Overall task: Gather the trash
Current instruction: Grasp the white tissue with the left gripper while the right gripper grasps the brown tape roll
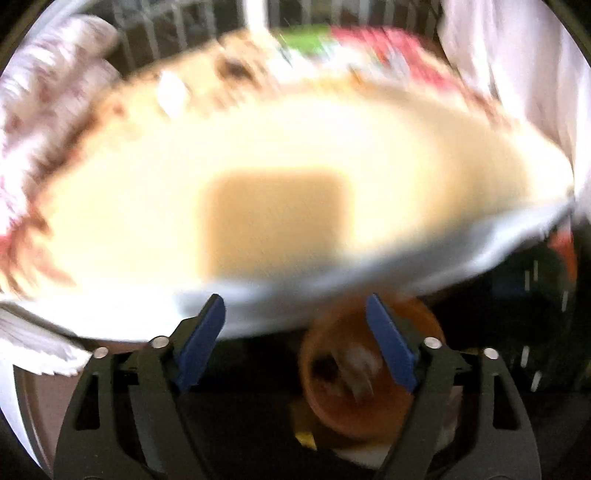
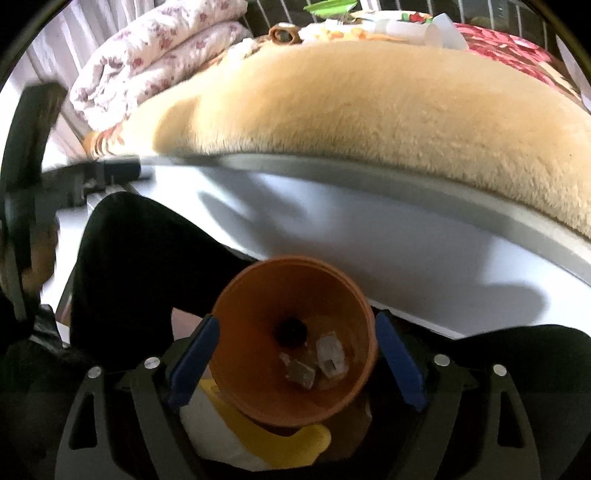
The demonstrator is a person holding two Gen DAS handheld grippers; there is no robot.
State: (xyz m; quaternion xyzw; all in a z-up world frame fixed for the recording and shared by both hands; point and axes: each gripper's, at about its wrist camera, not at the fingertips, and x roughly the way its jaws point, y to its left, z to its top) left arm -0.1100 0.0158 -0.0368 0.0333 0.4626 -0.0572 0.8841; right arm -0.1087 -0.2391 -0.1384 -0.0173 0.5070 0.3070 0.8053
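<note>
An orange flowerpot (image 2: 295,339) stands low in front of the bed and holds crumpled clear wrappers (image 2: 328,356) beside its dark drain hole. My right gripper (image 2: 297,319) is open, with its blue pads (image 2: 195,354) on either side of the pot's rim. I cannot tell whether they touch it. The left wrist view is heavily blurred. In it my left gripper (image 1: 294,301) stands open and empty above the bed's edge. The same pot (image 1: 369,369) sits below it, near the right finger.
A tan plush blanket (image 2: 369,103) covers the bed, above its white side panel (image 2: 369,229). A folded floral quilt (image 2: 155,55) lies at the far left, and white paper litter (image 2: 406,27) at the far edge. A person's dark-clad leg (image 2: 140,266) and a white-and-yellow bag (image 2: 258,439) flank the pot.
</note>
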